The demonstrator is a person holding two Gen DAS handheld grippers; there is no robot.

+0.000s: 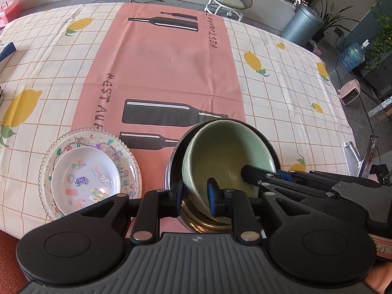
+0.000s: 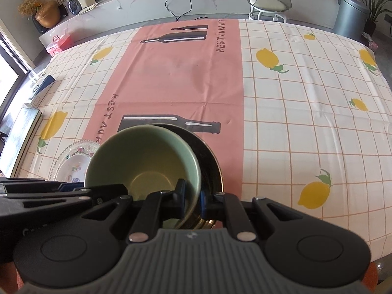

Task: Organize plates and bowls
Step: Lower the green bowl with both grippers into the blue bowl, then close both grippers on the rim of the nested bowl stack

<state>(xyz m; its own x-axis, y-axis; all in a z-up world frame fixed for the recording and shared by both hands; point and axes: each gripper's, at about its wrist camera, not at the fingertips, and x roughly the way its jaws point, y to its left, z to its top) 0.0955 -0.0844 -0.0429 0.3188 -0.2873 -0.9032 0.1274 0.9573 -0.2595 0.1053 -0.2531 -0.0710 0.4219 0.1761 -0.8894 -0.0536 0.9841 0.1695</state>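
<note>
A green bowl (image 1: 227,152) sits tilted inside a dark metal bowl (image 1: 174,171) on the pink cloth near the table's front edge. My left gripper (image 1: 194,196) is shut, its fingers astride the near-left rims of both bowls. My right gripper (image 2: 192,202) is shut on the green bowl's (image 2: 144,159) near-right rim, with the dark bowl (image 2: 208,156) behind it. The right gripper also shows in the left wrist view (image 1: 259,174), inside the green bowl. A white bowl with stickers (image 1: 85,178) rests on a clear glass plate (image 1: 49,156) to the left.
A lemon-print tablecloth (image 2: 294,98) with a pink runner (image 2: 176,73) covers the table. Books and a box (image 2: 36,85) lie at the left edge. A stool (image 2: 269,5) and a grey bin (image 2: 350,14) stand beyond the far edge.
</note>
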